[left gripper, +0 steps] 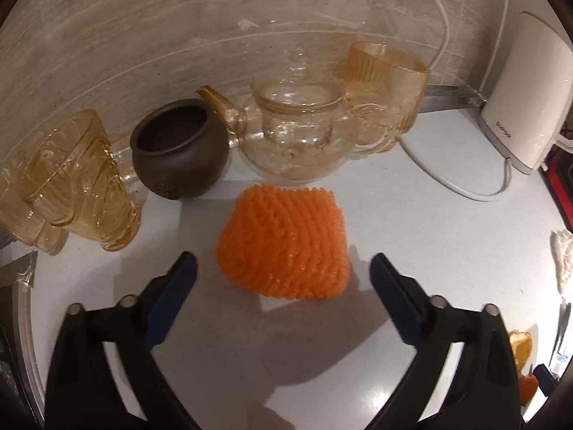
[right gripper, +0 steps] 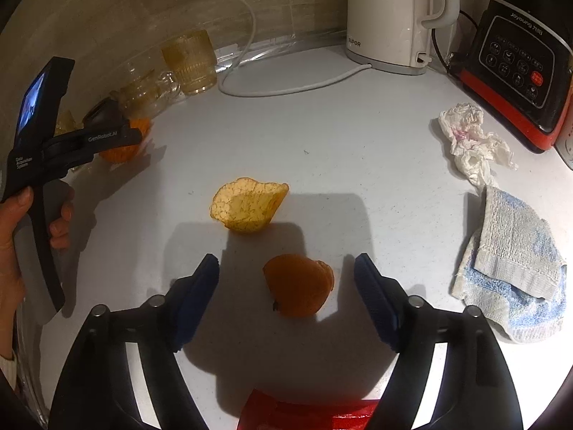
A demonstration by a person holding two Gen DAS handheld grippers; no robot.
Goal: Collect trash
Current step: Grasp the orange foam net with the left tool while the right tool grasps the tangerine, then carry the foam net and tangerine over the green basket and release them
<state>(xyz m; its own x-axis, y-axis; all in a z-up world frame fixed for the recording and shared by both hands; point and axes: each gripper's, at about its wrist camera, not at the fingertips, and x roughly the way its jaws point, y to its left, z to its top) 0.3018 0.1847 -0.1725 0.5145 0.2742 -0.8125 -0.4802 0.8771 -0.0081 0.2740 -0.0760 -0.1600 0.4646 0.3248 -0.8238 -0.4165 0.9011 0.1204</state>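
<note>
My left gripper [left gripper: 283, 263] stands open over the white counter. An orange foam fruit net [left gripper: 286, 240] lies between and just beyond its blue fingertips, and neither pad touches it. My right gripper [right gripper: 286, 261] is open around a dark orange piece of peel [right gripper: 297, 286], with a gap on each side. A second, paler curled peel [right gripper: 249, 204] lies just beyond it. Further right is a crumpled white tissue [right gripper: 469, 139]. At the left edge of the right wrist view a hand [right gripper: 21, 215] holds the left gripper's handle, by the foam net [right gripper: 121, 152].
Behind the net stand a glass teapot [left gripper: 293, 136], a brown clay pot [left gripper: 179, 147] and amber glass cups [left gripper: 71, 186]. A white kettle [right gripper: 390, 18] with its cable, a red-and-black appliance [right gripper: 519, 71] and a blue-white cloth [right gripper: 512, 261] sit to the right.
</note>
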